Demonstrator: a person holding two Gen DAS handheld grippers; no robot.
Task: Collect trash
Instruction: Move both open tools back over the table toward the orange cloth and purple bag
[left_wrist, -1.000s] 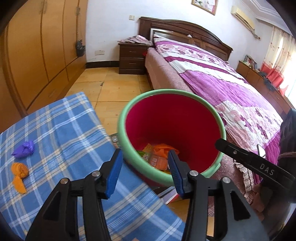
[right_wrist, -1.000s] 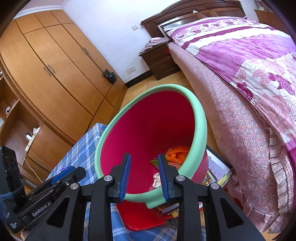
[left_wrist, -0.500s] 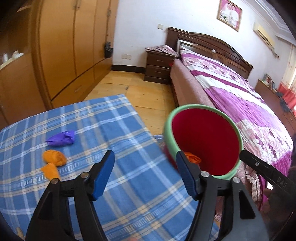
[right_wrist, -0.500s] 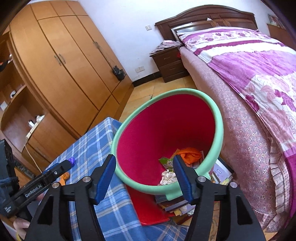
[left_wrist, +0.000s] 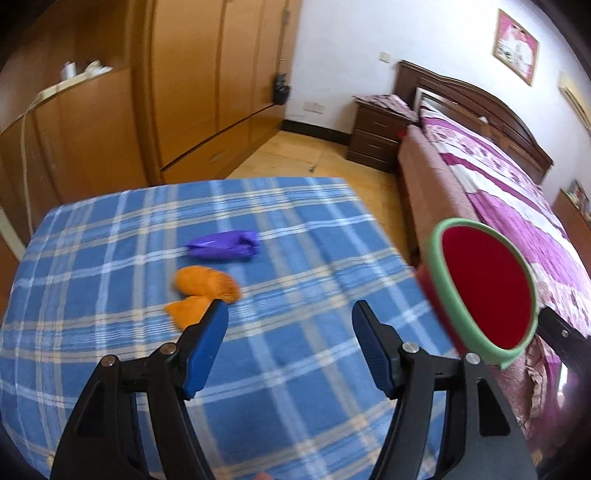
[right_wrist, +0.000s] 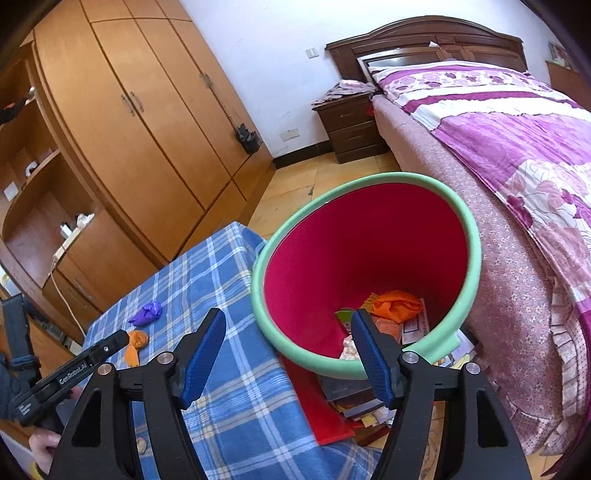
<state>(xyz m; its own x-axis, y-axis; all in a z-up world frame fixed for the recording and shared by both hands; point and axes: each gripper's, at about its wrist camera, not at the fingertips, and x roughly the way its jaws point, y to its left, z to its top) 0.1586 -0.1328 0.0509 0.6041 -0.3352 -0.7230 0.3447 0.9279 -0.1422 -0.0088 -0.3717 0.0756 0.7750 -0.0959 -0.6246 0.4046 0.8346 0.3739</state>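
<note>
While orange wrappers and paper scraps (right_wrist: 393, 308) already lay inside the red green-rimmed bin (right_wrist: 469, 236), both tools, left tool (left_wrist: 290, 341) released and empty, right tool (right_wrist: 288, 345) opening and empty, left a purple crumpled bag (left_wrist: 223, 245) and orange crumpled scraps (left_wrist: 205, 286) on the blue-checked counter (left_wrist: 295, 387), centre-left of frame.

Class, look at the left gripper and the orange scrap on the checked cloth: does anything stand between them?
Nothing visible does. The left gripper, empty, hangs over bare cloth, and the orange scrap lies just past its left fingertip. The purple scrap sits farther off.

Checked table (left_wrist: 295, 369): purple wrapper (left_wrist: 223, 245), orange scraps (left_wrist: 205, 288)
</note>
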